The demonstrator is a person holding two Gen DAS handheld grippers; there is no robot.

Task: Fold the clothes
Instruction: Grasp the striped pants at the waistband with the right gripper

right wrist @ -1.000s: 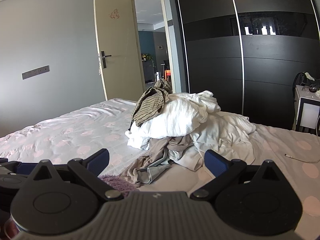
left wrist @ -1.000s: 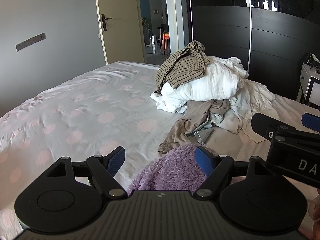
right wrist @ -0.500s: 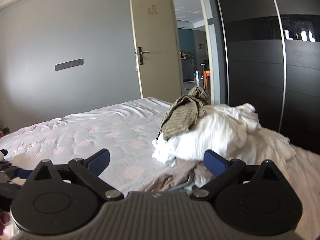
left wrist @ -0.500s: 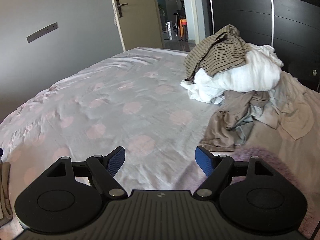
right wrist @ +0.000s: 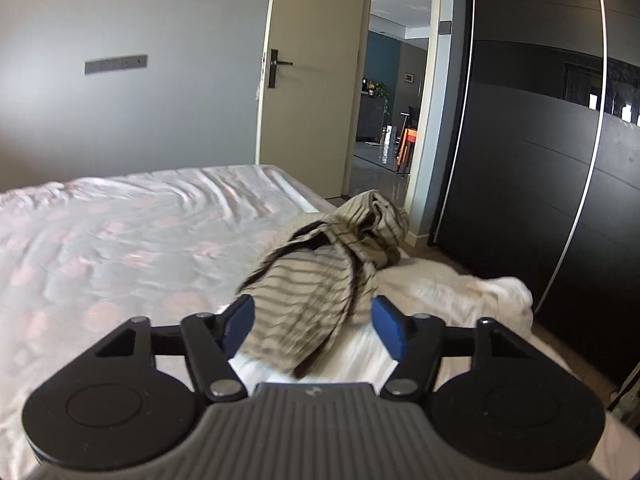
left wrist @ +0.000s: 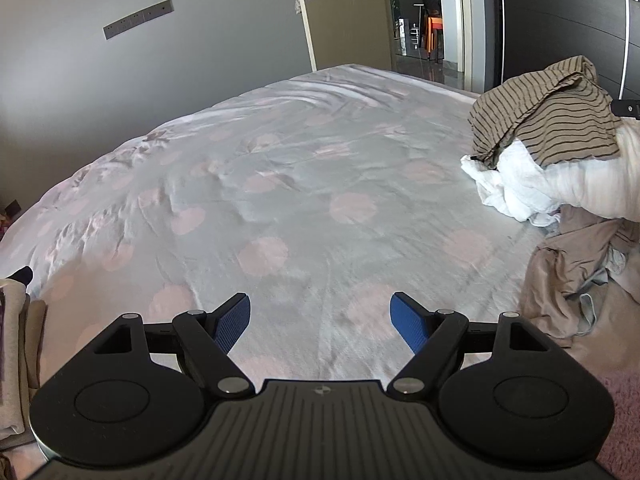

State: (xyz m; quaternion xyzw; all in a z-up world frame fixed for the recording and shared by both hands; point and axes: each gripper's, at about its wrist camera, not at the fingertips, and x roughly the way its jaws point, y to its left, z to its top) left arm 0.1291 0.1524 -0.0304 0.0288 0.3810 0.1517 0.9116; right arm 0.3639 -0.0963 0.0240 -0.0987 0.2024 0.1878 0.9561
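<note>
Two hand-held grippers, both w/ blue pads spread wide and nothing between them. Right hand-held gripper (right wrist: 313, 324) hangs just above the striped tan garment (right wrist: 320, 280), which sits on top of the laundry pile; the cloth shows in the gap between the pads, no contact visible. Under the stripes lies a bulky white garment (right wrist: 452, 292), blurred in the right wrist view. Left hand-held gripper (left wrist: 320, 322) hovers over bare bedsheet, well apart from the pile, which lies to its right: striped top (left wrist: 548, 120) highest, white bundle (left wrist: 520, 184) below it, a crumpled beige-grey garment (left wrist: 568, 276) lowest on the sheet. Some pink fuzzy fabric (left wrist: 620, 420) shows at the lower right edge, and stacked light cloth (left wrist: 16, 344) at the left edge, partly cut off. Bed (left wrist: 280, 184) has a pale sheet w/ pink dots, wrinkled. Room: grey wall w/ a switch plate (left wrist: 138, 19), cream door (right wrist: 316, 80) open to a hallway, dark sliding wardrobe (right wrist: 532, 140) at right.
</note>
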